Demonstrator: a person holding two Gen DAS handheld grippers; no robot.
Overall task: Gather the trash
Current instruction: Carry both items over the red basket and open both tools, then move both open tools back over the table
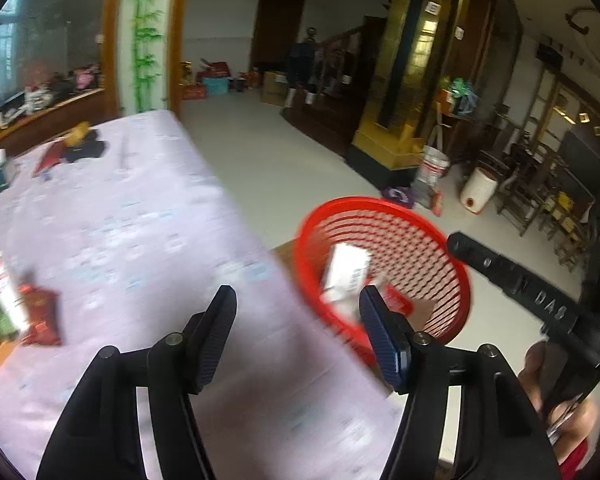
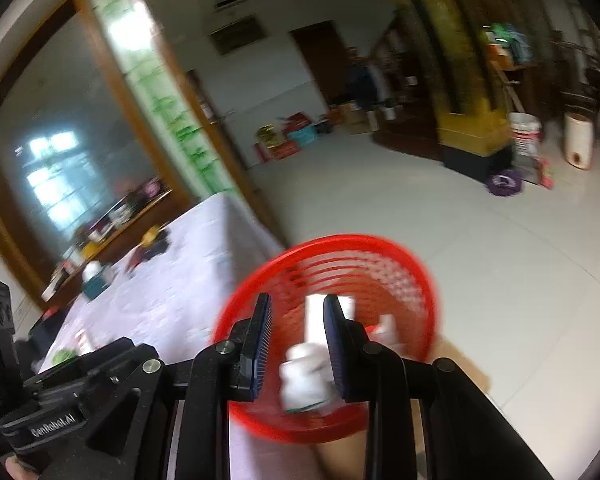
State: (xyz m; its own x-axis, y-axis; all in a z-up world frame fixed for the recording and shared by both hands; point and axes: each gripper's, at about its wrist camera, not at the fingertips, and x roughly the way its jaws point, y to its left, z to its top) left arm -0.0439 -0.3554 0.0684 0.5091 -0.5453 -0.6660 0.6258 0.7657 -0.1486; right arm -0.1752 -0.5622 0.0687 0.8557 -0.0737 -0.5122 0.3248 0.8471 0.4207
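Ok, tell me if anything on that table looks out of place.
Loose litter lies on the table: a white bottle on its side beside a red packet at the near left edge. The red basket already holds a white box.

A lilac patterned tablecloth [image 1: 140, 240] fills the left wrist view's nine o'clock side. At two o'clock a gold-clad pillar [image 1: 412, 80] rises from the pale tiled floor [image 1: 284, 168]; a white bucket [image 1: 432, 166] and purple mop head [image 1: 398, 196] sit beside its base.
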